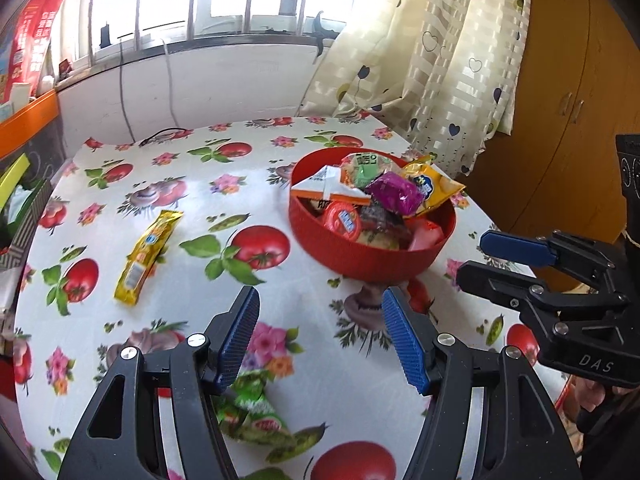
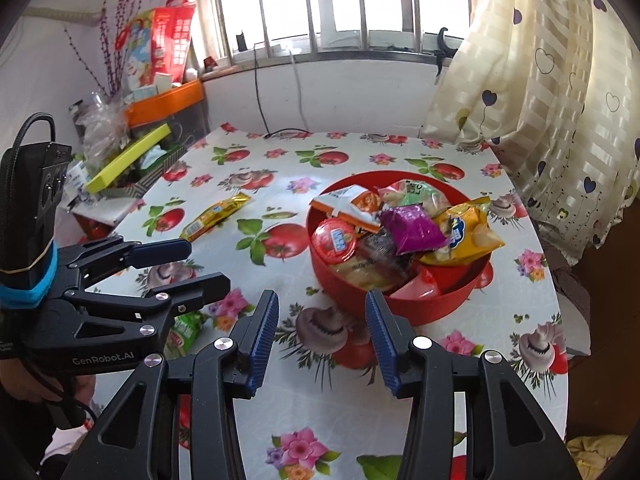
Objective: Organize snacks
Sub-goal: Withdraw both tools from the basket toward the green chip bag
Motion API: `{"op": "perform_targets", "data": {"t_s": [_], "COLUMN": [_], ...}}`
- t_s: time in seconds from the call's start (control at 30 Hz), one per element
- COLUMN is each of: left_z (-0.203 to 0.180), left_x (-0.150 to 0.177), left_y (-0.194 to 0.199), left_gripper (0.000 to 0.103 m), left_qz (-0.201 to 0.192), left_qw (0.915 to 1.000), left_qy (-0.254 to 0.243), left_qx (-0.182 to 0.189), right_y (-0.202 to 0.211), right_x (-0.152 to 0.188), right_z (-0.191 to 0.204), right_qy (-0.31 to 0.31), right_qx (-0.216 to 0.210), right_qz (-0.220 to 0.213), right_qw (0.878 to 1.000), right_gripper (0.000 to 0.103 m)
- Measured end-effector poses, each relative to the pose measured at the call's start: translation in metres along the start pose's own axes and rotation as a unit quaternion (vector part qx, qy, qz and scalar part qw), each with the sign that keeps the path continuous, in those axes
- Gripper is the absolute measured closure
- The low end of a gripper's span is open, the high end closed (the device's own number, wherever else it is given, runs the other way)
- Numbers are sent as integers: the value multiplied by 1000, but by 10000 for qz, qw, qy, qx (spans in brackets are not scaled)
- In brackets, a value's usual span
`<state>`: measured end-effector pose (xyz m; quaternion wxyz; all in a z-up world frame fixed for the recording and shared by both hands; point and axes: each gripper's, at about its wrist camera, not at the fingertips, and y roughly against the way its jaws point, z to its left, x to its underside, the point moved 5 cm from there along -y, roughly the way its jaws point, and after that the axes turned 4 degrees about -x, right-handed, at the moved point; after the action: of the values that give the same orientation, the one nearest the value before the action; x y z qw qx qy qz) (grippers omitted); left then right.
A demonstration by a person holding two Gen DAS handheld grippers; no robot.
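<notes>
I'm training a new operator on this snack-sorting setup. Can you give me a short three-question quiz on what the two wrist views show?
1. True or false: the left gripper is shut on a snack.
2. Which packet lies nearest the left gripper? A) green packet B) long yellow packet C) purple packet
3. Fill in: the sorted snacks sit in a red ____.

Key:
1. False; it is open and empty, as is the right gripper.
2. A; it lies on the tablecloth under the left finger.
3. bowl.

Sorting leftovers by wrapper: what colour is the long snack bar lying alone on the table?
Golden yellow; the snack bar shows best in the left wrist view.
</notes>
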<state>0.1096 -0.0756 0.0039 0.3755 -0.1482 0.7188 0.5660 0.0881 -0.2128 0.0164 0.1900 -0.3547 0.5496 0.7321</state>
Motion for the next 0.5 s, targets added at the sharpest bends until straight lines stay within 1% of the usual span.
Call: {"op": "perform_targets", "data": {"t_s": [0.4,0.5], "left_z": [15,19], "left_x": [16,19], "left_y": [15,15], "left_gripper": [40,42], "left_qz": [-80,-67], "left_qw": [9999,9998], "left_qy": [104,141], "left_qx": [-95,-133], "right_y": [4,3], "right_x": [5,6], "right_z": [20,22], "right_qy": [114,73], "right_qx": [-225,-280], "right_qz": [-31,-45], "right_qw": [9997,9996], "right_gripper": [60,60]}}
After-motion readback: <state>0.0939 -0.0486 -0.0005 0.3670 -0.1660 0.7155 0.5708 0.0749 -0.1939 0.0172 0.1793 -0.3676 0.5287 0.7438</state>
